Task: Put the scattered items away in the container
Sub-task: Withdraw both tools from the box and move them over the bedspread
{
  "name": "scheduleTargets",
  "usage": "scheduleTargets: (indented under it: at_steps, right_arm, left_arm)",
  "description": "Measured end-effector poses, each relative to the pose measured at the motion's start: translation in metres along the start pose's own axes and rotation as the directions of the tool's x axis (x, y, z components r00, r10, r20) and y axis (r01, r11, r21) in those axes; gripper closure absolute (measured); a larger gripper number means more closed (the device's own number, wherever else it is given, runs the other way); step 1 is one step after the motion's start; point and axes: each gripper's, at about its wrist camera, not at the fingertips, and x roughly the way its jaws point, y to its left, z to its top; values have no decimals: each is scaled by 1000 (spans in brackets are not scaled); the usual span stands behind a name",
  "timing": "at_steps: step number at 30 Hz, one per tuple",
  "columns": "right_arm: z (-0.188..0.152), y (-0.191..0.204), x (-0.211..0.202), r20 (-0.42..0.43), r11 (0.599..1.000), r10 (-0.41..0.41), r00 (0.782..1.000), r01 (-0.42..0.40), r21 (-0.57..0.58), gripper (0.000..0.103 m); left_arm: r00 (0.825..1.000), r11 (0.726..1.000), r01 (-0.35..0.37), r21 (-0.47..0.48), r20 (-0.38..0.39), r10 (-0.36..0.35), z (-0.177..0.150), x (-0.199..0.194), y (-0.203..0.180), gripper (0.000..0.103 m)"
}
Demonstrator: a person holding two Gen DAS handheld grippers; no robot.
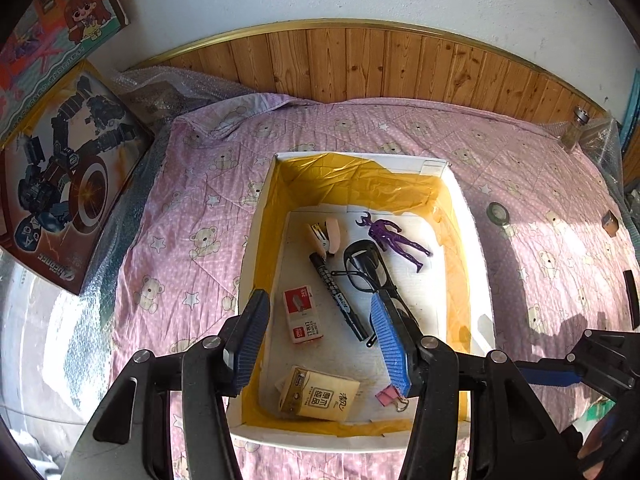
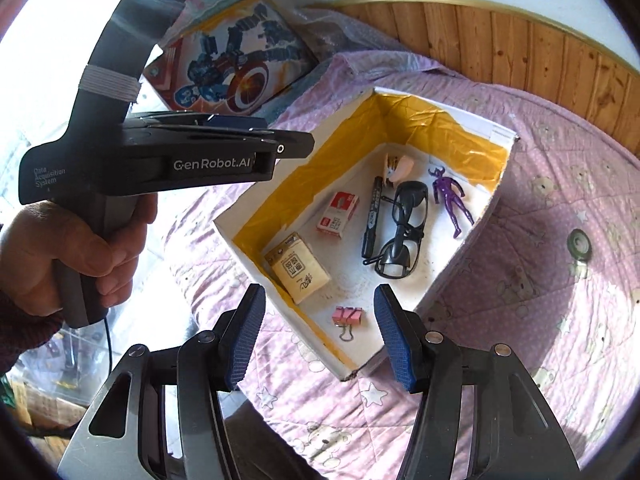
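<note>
- The box [image 1: 466, 216] is open on top; its yellow-lined walls close it in on all four sides.
- Inside, the floor's middle is crowded: marker [image 1: 338, 294], glasses [image 1: 366, 266], staple box [image 1: 302, 314] and purple figure [image 1: 394, 240] lie close together.
- Bare floor shows between the tissue pack [image 2: 298, 268] and the glasses, just past the pink binder clip [image 2: 347, 316].
- Toy boxes [image 1: 60, 176] stand along the left edge of the pink quilt [image 1: 192, 200].
- A tape roll [image 2: 579, 243] lies on open quilt right of the box.
</note>
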Motion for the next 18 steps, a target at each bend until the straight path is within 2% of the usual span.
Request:
scheduleTargets:
  at_steps: [4,9,18]
  right_arm:
    - [-16,-9,-20,53,1000,-11,999,10,23,43]
    - [-41,-28,-44,108,996,-37,993,29,80,43]
    - [-99,-96,-75,130,955,-119,984,78,286,43]
  left_arm:
    - [999,999,31,14,34,-31,-6,-14,-18,49]
    - [991,994,110,27,74,-112,-17,-32,-48,47]
    - [975,972,202,119,72,-212,-47,-39,-127,46]
